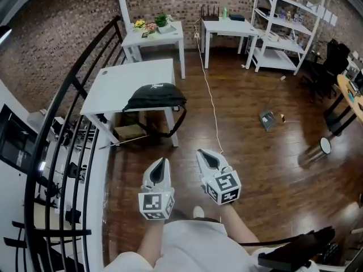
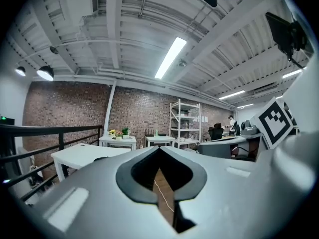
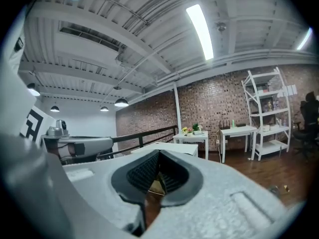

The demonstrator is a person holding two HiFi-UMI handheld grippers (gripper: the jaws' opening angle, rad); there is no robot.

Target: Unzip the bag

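Bag (image 1: 155,97), blk, lies at front edge of white counter (image 1: 122,78). Left hand-held gripper (image 1: 161,164) & right hand-held gripper (image 1: 206,156): jaws together, nothing held, well apart from bag.

We see an evenly bright room. Long ceiling tubes (image 2: 170,58) burn white in both gripper views, and the wooden floor (image 1: 255,152) carries soft glare. Shadow lies under the table (image 1: 125,81), and the black bag (image 1: 154,97) shows little detail. Fisheye bending curves the edges and blackens the corners.

Matt cloth bag (image 1: 155,97), glossy wood floor (image 1: 261,169)
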